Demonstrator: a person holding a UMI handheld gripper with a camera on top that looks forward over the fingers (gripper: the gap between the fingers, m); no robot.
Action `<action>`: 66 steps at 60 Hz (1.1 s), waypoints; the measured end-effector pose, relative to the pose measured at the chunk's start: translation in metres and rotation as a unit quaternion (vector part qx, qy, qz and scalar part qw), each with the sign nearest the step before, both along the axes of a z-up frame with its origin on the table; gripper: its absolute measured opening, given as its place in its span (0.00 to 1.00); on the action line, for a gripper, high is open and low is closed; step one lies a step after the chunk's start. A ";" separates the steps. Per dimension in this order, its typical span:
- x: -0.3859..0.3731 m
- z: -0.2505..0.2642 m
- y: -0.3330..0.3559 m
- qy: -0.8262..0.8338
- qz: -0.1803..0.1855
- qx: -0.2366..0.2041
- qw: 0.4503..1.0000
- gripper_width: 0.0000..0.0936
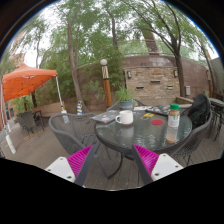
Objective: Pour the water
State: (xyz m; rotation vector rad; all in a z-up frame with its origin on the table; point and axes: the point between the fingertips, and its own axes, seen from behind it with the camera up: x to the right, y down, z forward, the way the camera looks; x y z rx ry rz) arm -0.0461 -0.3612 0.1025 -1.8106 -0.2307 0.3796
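1. Progress: nothing done yet as far as I can see. Pour not started, no vessel in hand.
2. Gripper: jaws wide open, holding nothing. Pink pads face each other across an empty gap. It hangs in the air short of the table, well apart from everything on it.
3. Bottle: clear with a green cap, upright on the table's right side, beyond the right finger. Likely the water source. Cap looks on, so it may need opening first; can't confirm.
4. Mug: white, upright near table centre, left of the bottle and apart from it. Likely the target. Can't tell if there's anything in it.
5. Other stuff on the table: a red item between mug and bottle, papers or a tray behind the mug. Too small to identify.
6. Surroundings: chair just left of the table, orange umbrella further left, brick wall and trees behind.
7. Left to do, my read: approach, close on bottle, lift, tilt over mug, set back. So the whole task.
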 end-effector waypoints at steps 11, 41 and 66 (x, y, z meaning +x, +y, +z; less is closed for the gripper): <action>0.032 0.001 0.020 -0.011 -0.029 0.015 0.999 0.88; 0.207 -0.023 0.204 -0.063 -0.202 0.069 0.975 0.87; 0.211 -0.031 0.267 -0.062 -0.229 0.091 0.967 0.31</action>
